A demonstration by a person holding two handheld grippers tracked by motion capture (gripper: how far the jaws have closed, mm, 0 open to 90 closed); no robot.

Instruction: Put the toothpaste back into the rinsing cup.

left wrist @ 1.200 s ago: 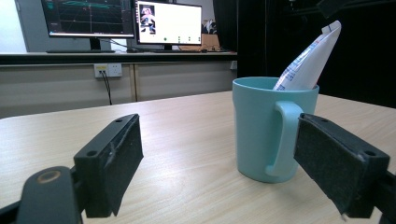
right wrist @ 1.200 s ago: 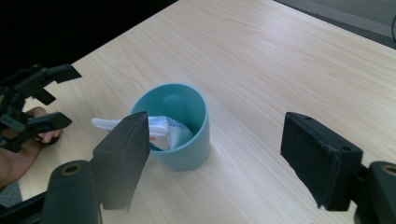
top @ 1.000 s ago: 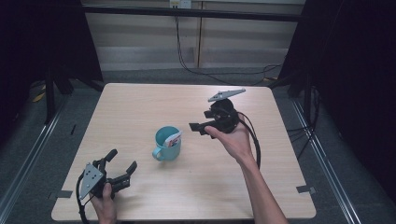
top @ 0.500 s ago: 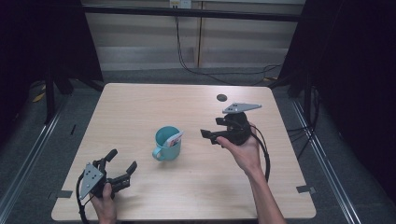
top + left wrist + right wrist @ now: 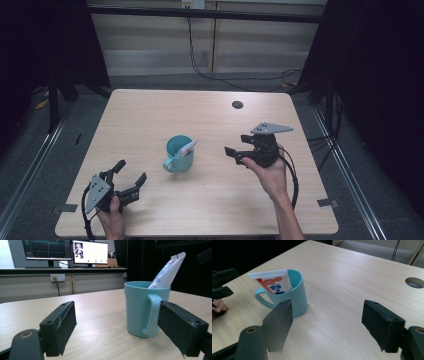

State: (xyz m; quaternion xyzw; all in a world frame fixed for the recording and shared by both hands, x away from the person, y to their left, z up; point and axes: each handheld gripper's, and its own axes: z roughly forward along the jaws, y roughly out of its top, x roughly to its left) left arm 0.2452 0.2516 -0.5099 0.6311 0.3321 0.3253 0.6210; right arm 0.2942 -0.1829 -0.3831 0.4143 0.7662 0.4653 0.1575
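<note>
Table (image 5: 210,205): pale wood top, with a round cable hole (image 5: 237,104) toward 1 o'clock from the centre.
Mug (image 5: 178,153): teal, upright near the table's centre, handle turned toward 7 o'clock in the high view.
Tube (image 5: 189,146): white with red print (toothpaste, by the look), standing tilted inside the mug, its flat end leaning past the rim toward 3 o'clock.
Left gripper (image 5: 128,177): at 7 o'clock from the mug, well apart, held low by the table's near edge; jaws spread wide, nothing between them.
Right gripper (image 5: 237,149): at 3 o'clock from the mug, near it but not touching, jaws pointed at it; jaws parted, holding nothing.
</note>
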